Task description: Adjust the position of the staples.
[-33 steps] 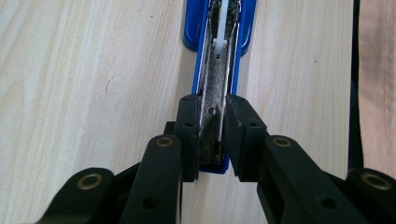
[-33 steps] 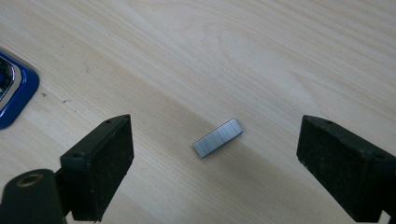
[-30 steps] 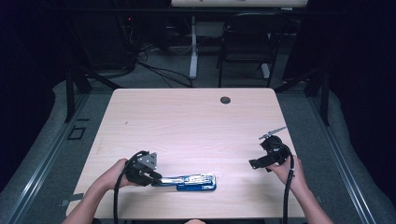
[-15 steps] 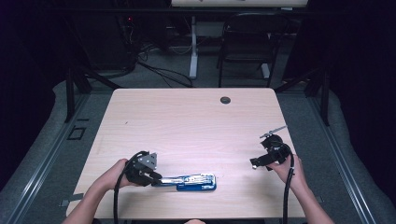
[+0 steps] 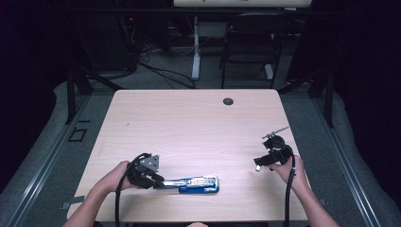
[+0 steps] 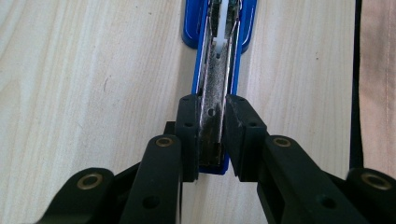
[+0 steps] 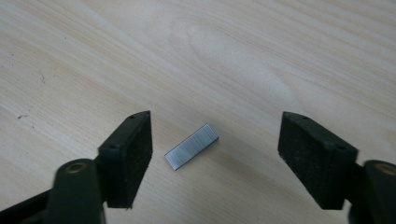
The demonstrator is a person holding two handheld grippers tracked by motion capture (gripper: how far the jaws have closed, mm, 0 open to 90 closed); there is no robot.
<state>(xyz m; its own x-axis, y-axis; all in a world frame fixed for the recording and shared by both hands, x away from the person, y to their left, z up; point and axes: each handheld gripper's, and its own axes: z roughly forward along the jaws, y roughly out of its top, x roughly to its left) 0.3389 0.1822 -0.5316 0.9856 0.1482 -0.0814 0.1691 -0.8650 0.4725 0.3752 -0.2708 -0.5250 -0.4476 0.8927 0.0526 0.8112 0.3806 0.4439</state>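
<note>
A blue stapler [image 5: 196, 184] lies opened flat near the table's front edge, its metal staple channel [image 6: 219, 70] facing up. My left gripper [image 5: 158, 182] is shut on the stapler's rear end, the pads [image 6: 189, 135] pressing both sides of the channel. At the right, my right gripper [image 5: 259, 164] points down at the table. A short silver strip of staples [image 7: 192, 146] lies flat on the wood between its jaws. My right gripper [image 7: 217, 130] is open; its jaws have just been closing, and the pads [image 7: 135, 149] stand apart from the strip.
The light wooden table [image 5: 189, 127] has a black round grommet [image 5: 228, 101] near its far edge. A dark chair [image 5: 248, 42] and cables stand on the floor beyond. Pale fabric [image 6: 378, 84] shows past the table's edge in the left gripper view.
</note>
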